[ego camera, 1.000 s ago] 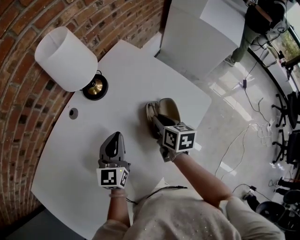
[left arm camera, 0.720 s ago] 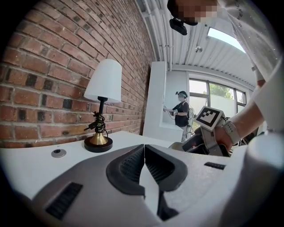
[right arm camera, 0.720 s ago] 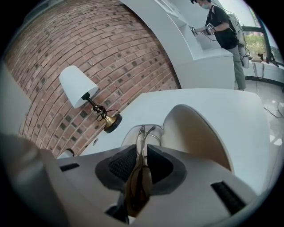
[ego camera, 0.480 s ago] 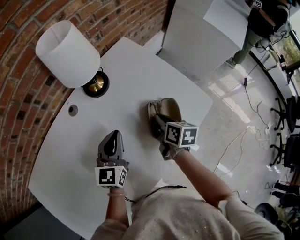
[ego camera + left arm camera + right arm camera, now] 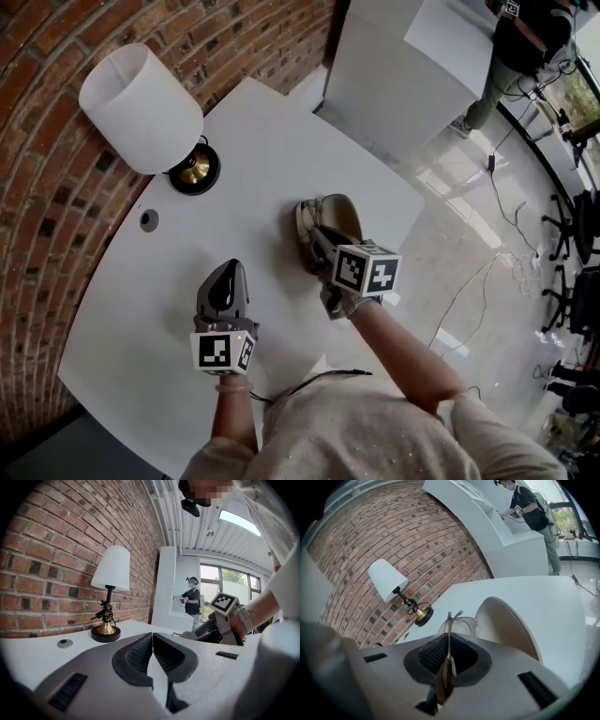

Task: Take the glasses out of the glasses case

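A beige glasses case [image 5: 336,214] lies open near the right edge of the white table [image 5: 253,159]; its raised lid [image 5: 511,625] fills the right gripper view. The clear-framed glasses [image 5: 455,624] stick up out of the case, and one thin temple arm runs back between the pads of my right gripper [image 5: 448,641]. That gripper [image 5: 321,240] reaches into the case from the near side, its jaws closing and pinching the temple. My left gripper [image 5: 225,279] rests on the table left of the case, apart from it, shut with nothing between its pads [image 5: 152,641].
A lamp with a white shade [image 5: 141,108] and brass base [image 5: 192,169] stands at the table's far left, by the brick wall. A small round grommet [image 5: 149,220] sits in the tabletop. A white counter [image 5: 394,75] and a person [image 5: 520,42] are beyond the table.
The right gripper's jaws have closed onto the glasses' temple inside the case. The left gripper has stayed where it was.
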`<state>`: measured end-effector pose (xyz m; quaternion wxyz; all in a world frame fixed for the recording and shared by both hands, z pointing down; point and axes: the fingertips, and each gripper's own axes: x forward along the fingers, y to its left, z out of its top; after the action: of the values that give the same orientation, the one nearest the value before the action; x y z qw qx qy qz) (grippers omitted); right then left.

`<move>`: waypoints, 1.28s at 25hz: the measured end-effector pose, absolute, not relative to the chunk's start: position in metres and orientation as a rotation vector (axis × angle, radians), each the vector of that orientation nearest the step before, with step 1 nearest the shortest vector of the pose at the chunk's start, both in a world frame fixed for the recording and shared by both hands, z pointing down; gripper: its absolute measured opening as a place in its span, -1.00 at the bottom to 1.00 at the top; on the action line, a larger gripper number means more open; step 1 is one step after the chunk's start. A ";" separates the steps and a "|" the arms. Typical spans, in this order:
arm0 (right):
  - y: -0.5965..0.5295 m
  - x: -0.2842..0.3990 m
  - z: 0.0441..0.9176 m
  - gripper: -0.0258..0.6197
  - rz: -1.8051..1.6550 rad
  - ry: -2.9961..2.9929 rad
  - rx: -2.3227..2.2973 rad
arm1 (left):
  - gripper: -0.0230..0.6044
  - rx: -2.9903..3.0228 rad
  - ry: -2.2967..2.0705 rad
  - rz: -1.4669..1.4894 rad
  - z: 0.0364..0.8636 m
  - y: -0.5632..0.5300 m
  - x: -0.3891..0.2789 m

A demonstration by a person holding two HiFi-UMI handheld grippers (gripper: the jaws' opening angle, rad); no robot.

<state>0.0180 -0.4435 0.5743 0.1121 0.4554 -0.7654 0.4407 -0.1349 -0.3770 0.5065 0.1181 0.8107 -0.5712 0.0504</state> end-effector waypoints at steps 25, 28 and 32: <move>-0.387 0.034 0.522 -0.85 1.047 -2.424 1.272 | -0.91 2.425 -1.715 0.153 0.468 -0.340 -0.127; -0.377 0.038 0.516 -0.85 1.041 -2.451 1.255 | -0.91 2.430 -1.717 0.154 0.463 -0.332 -0.123; -0.363 0.040 0.509 -0.85 0.977 -2.485 1.223 | -0.91 2.431 -1.728 0.150 0.459 -0.317 -0.122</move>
<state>0.0396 -0.3628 0.5092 0.1023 0.4142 -0.8417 0.3308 -0.1221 -0.3174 0.4590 0.0775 0.8117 -0.5767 0.0502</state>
